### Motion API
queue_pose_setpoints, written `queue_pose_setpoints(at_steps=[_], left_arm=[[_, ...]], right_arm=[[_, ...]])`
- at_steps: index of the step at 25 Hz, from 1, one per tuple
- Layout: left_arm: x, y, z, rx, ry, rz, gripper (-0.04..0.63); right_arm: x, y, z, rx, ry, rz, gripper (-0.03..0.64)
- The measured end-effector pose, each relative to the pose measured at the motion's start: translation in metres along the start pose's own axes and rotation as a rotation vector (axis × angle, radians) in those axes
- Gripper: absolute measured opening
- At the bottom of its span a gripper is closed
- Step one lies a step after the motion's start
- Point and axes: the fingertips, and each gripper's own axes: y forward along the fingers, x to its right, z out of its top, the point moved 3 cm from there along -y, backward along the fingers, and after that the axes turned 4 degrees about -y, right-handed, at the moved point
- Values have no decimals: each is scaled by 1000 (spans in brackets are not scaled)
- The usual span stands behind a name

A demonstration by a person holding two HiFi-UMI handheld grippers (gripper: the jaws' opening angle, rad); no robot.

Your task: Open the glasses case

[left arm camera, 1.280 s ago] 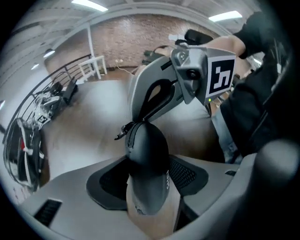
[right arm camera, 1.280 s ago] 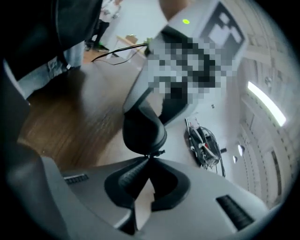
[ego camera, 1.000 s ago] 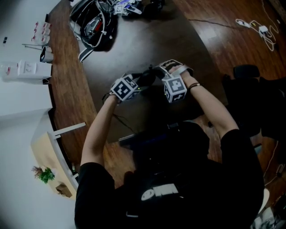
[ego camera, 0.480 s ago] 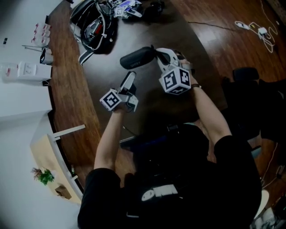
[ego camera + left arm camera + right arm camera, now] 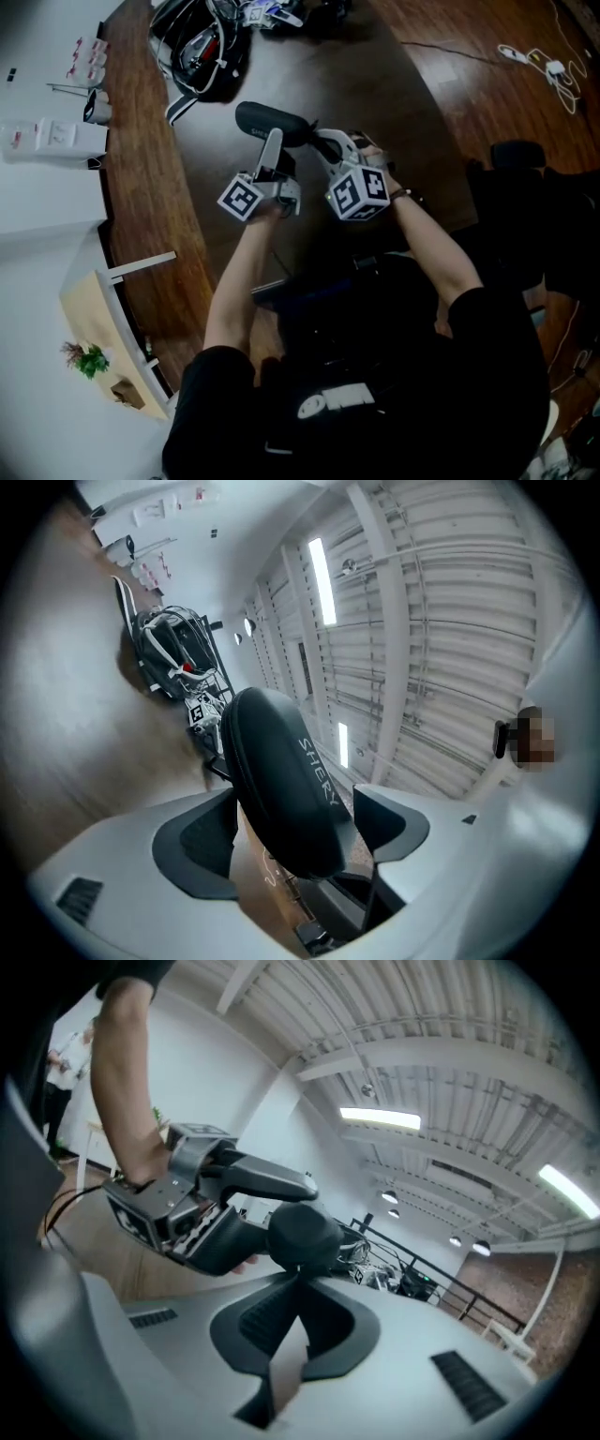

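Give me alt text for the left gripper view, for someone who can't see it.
A black glasses case with white lettering stands between the spread jaws of the left gripper, which have just been opening. Behind it are a brown table, a heap of black gear and a white ribbed ceiling with strip lights.

Black short-sleeved shirt [image 5: 441, 375], white print [image 5: 335, 403], perhaps a logo, grey left tongs [image 5: 292, 822], right tongs [image 5: 298, 1297]

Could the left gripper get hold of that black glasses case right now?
Probably yes. The glasses case already sits between the jaws of the left gripper, which have just been opening and are not pressing it. The right gripper pinches one end; nothing blocks.
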Motion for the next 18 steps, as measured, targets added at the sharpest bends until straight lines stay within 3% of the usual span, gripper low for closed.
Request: queue_pose_setpoints(at_steps=[6, 10, 14, 18], left_arm=[[2, -4, -7, -66, 13, 0, 382], [11, -4, -4, -60, 16, -50, 380], [16, -2, -6, -92, 68, -37, 363], [14, -1, -14, -160, 132, 56, 344]], right_arm=[[-14, -10, -5, 37, -84, 32, 6], [-29, -14, -10, 45, -230, 84, 6], [-42, -18, -7, 73, -221, 166, 6], [-52, -18, -14, 34, -160, 244, 6]])
